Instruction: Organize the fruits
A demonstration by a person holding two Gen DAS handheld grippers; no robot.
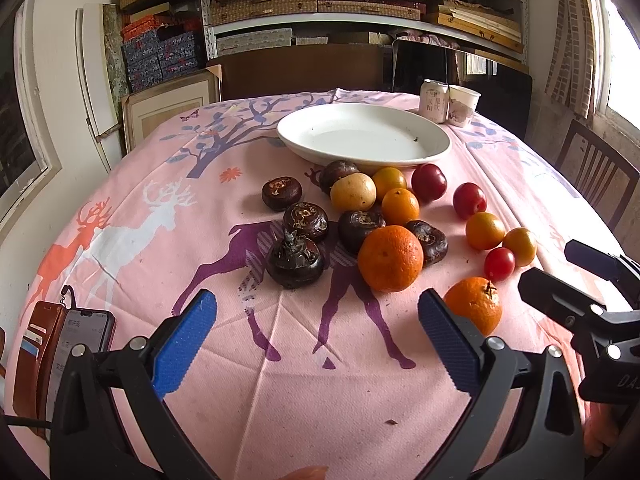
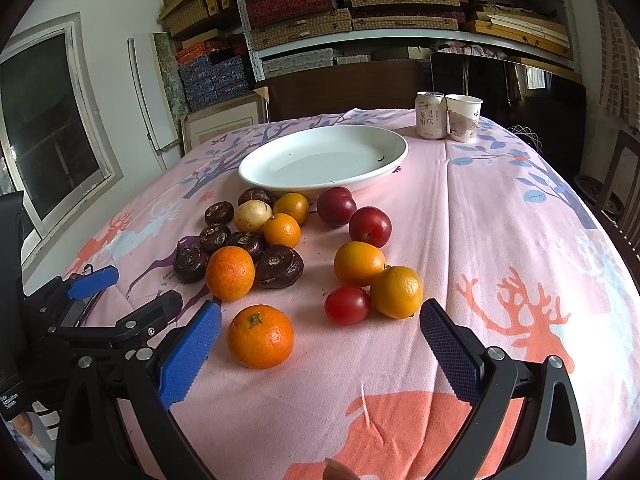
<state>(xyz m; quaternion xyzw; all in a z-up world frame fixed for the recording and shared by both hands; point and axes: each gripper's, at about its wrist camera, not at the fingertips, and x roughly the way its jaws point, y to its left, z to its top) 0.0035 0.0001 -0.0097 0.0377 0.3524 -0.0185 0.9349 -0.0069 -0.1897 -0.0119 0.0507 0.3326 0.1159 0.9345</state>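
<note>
Fruits lie loose on the pink tablecloth in front of an empty white plate (image 1: 436,148) (image 2: 396,160): several dark water chestnuts (image 1: 295,263) (image 2: 279,266), oranges (image 1: 390,258) (image 2: 260,336), small yellow-orange citrus (image 1: 485,231) (image 2: 396,291), two red plums (image 1: 429,181) (image 2: 369,226), a cherry tomato (image 1: 499,264) (image 2: 347,305) and a pale yellow fruit (image 1: 353,191) (image 2: 252,215). My left gripper (image 1: 316,340) is open and empty, just short of the chestnuts. My right gripper (image 2: 320,354) is open and empty, just short of the near orange and tomato.
A drink can (image 1: 433,101) (image 2: 430,115) and a paper cup (image 1: 462,105) (image 2: 462,117) stand behind the plate. A phone in a brown wallet case (image 1: 60,356) lies at the near left. A wooden chair (image 1: 596,172) stands at the right. Shelves of boxes fill the back.
</note>
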